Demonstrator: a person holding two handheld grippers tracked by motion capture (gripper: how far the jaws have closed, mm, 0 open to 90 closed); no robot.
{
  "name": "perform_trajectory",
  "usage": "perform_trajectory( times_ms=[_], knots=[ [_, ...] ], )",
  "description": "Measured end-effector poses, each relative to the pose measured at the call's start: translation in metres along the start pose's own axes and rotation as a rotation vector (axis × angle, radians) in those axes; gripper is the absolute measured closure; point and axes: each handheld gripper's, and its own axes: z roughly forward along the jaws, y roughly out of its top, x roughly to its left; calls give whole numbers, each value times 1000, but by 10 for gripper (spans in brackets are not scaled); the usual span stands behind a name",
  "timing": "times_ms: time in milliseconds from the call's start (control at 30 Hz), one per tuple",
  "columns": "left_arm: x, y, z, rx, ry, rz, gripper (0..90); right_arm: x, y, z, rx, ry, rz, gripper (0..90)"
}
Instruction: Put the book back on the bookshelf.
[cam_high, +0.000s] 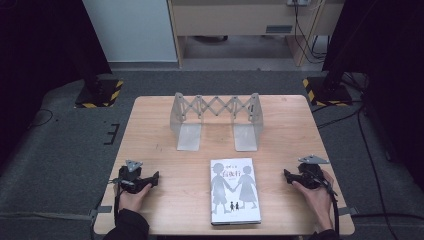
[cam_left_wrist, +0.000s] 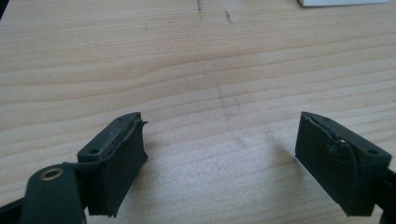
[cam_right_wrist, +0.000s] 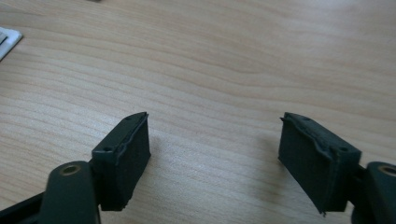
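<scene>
On the wooden table (cam_high: 165, 150) a white book (cam_high: 235, 191) lies flat near the front edge, cover up, between the two hands and apart from both. Behind it, toward the far edge, stands a grey expanding book rack (cam_high: 216, 120) — nothing in it. Left claw (cam_high: 152, 178) rests on the table with jaws spread wide on bare wood; right claw (cam_high: 288, 175) likewise, wide apart and holding nothing.

Lab: hazard-striped stand bases (cam_high: 99, 93)
</scene>
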Motion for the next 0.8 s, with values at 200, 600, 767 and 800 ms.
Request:
perform_trajectory(
  times_ms=[200, 600, 767, 800],
  knots=[
    [-5, 4, -14, -61, -25, -7, 163, 1, 2, -7, -22, 50, 30, 271],
    [-24, 5, -22, -137, -99, 11, 162, 6, 5, -16, -78, 157, 66, 274],
    [-31, 6, -25, -152, -135, 17, 182, 10, 7, -21, -111, 185, 76, 275],
    [-33, 6, -25, -154, -141, 20, 182, 10, 8, -22, -118, 191, 70, 276]
  ],
)
